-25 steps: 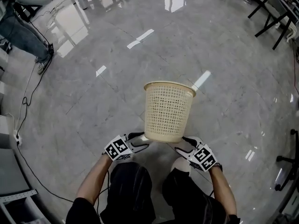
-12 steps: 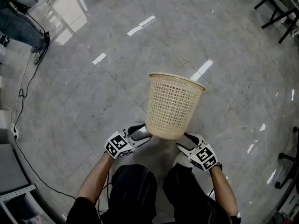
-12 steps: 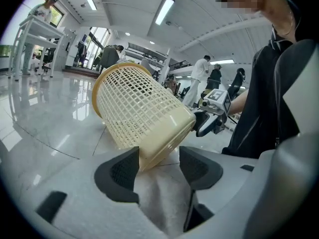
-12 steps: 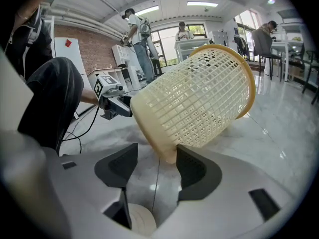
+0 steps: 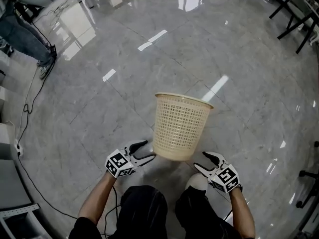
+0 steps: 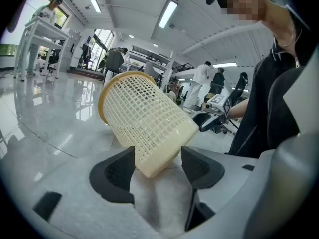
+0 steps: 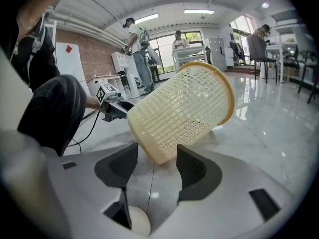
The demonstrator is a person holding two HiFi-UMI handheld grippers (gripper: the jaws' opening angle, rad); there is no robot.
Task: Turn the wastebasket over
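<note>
The wastebasket (image 5: 178, 126) is a cream mesh bin standing on the grey floor with its mouth up. My left gripper (image 5: 149, 149) sits at the lower left of its base. Its jaws are opening, and the base corner (image 6: 149, 166) shows between them with no pad pressing on it. My right gripper (image 5: 199, 159) is open at the lower right, a small gap away from the base. In the right gripper view the basket (image 7: 184, 108) lies just beyond the open jaws, and the left gripper (image 7: 117, 109) shows behind it.
My knees (image 5: 144, 203) and a white shoe (image 5: 197, 182) are close under the basket. A person (image 5: 22, 29) stands at the far left beside a black cable (image 5: 30, 98). Black table legs (image 5: 294, 14) are at the top right, and a chair base (image 5: 309, 188) at the right edge.
Both grippers have drawn back from the sides of the basket's base toward me. The right one has moved clear of it. The basket stays upright.
</note>
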